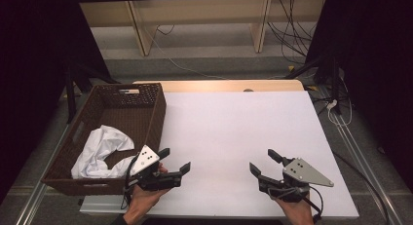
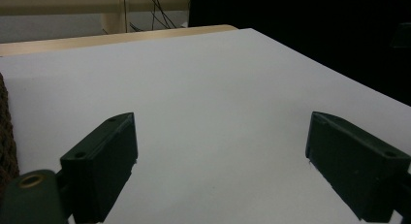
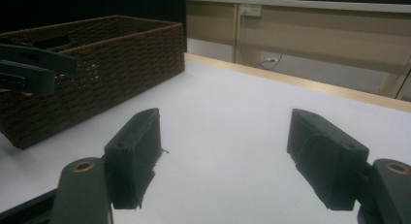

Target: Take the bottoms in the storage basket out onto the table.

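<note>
Your left gripper (image 1: 174,161) hovers over the white counter (image 1: 234,132) just beside the brown wicker basket (image 1: 155,110), jaws wide apart and holding nothing. The crumpled white cloth (image 1: 102,149) lies inside the basket, behind and left of those jaws. Your right gripper (image 1: 263,162) stands well apart from it, also wide open and empty.

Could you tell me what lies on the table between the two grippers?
Nothing: the high view shows bare white table between the left gripper and right gripper.
</note>
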Demonstrator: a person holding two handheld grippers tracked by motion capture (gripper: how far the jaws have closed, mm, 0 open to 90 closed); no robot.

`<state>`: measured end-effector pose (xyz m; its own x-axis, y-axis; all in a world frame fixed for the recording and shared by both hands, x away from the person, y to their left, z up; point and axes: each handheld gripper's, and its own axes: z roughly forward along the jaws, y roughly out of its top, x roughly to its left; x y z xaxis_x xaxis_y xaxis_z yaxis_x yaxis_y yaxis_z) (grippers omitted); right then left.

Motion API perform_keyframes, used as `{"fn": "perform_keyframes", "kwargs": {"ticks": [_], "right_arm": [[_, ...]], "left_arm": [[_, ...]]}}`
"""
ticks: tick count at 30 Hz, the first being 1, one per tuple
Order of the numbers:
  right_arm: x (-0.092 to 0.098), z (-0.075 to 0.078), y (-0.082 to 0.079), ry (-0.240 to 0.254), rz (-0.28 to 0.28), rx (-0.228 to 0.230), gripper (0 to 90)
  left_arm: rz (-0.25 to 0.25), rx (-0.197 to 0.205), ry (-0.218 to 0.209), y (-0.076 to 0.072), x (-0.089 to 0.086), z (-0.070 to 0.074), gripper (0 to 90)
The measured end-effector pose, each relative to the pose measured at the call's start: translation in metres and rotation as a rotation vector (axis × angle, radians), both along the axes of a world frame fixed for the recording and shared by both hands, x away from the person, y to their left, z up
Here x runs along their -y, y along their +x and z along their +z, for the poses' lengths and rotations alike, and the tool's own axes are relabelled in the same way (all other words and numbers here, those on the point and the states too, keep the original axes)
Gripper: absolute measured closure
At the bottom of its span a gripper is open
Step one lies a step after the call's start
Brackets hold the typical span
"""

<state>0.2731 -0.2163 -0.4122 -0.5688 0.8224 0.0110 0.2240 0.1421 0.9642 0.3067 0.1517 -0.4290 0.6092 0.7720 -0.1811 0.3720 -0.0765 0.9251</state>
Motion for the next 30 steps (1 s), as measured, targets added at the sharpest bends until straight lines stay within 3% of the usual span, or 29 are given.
{"fn": "perform_keyframes", "kwargs": {"ticks": [15, 23, 30], "right_arm": [[0.000, 0.000, 0.000, 0.001, -0.005, -0.011, 29.0], [0.001, 0.000, 0.000, 0.003, -0.007, -0.012, 29.0], [0.001, 0.000, -0.001, 0.001, -0.008, -0.008, 29.0]], "left_arm": [[-0.001, -0.010, -0.001, 0.000, 0.001, 0.001, 11.2], [0.003, -0.027, -0.021, 0.002, -0.002, 0.008, 11.2], [0.011, -0.023, 0.000, 0.003, -0.003, 0.019, 11.2]]}}
